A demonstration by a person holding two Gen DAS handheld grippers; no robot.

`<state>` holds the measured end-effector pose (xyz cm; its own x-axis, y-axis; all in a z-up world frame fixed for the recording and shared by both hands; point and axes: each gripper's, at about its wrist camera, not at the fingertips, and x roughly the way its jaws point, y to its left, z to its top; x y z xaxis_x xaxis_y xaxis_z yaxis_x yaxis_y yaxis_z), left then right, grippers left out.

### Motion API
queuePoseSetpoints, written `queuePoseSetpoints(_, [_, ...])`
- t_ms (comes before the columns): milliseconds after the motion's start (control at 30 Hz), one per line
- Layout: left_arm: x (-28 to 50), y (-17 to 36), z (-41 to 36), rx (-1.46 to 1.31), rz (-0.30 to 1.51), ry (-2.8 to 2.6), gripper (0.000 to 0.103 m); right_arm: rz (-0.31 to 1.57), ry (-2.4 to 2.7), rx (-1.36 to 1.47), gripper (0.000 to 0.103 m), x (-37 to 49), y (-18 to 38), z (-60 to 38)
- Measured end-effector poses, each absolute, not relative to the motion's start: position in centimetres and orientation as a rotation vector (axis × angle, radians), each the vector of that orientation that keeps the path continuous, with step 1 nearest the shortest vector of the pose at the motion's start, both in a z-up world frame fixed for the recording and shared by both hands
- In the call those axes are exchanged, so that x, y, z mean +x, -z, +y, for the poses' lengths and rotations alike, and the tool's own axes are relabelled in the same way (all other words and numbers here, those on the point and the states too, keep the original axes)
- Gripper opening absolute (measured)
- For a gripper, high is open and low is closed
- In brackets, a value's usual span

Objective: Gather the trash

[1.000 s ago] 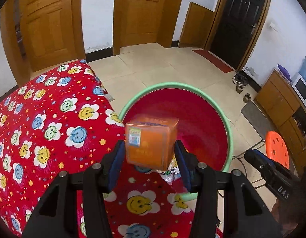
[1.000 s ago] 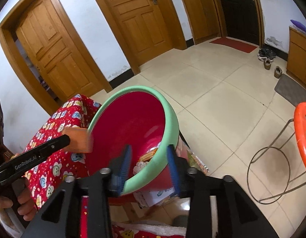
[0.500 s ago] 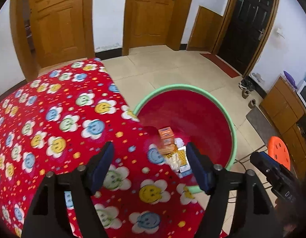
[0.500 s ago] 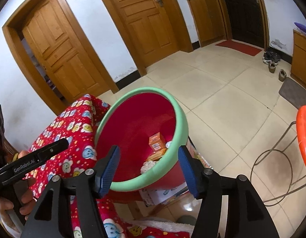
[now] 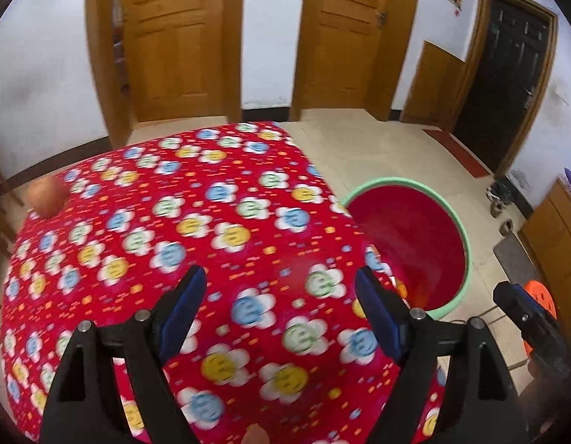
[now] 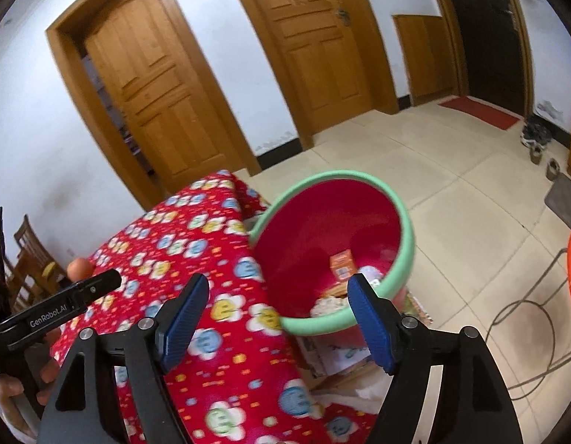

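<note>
Fingers (image 5: pixel 191 292) of both grippers just opened, empty; orange box (image 6: pixel 342 264) inside basin (image 6: pixel 405 229).

The left gripper (image 5: pixel 279 310), a black two-finger tool with dark blue ribbed pads (image 5: pixel 185 309), points downward at a slant. Its jaws have just been opening and now stand wide apart, with nothing between them. The right gripper (image 6: pixel 274 318), of the same black build with blue pads (image 6: pixel 368 323), also tilts downward; its jaws have just been opening too and hold nothing. In the right wrist view, a bare hand (image 6: pixel 15 388) grips the left tool's handle.
</note>
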<state>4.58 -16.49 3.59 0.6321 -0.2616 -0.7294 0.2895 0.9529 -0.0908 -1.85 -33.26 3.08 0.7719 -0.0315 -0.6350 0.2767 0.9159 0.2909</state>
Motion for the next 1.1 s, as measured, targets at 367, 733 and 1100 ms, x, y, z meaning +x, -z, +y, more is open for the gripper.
queuePoseSetpoints(367, [0.6, -5.0, -9.4, -0.015, 0.788, 0.197, 0.082, 0.633, 0.080, 0.308, 0.079, -3.4, -5.1, -27.1])
queuePoseSetpoints(733, [-3.4, -5.6, -5.5, -0.030, 0.752, 0.109, 0.082, 0.613, 0.044, 0.255, 0.079, -5.2, -5.4, -23.2])
queuePoseSetpoints(1100, [-5.9, -5.3, -3.9, -0.043, 0.710, 0.042, 0.082, 0.587, 0.061, 0.178, 0.079, -6.5, -5.0, -21.0])
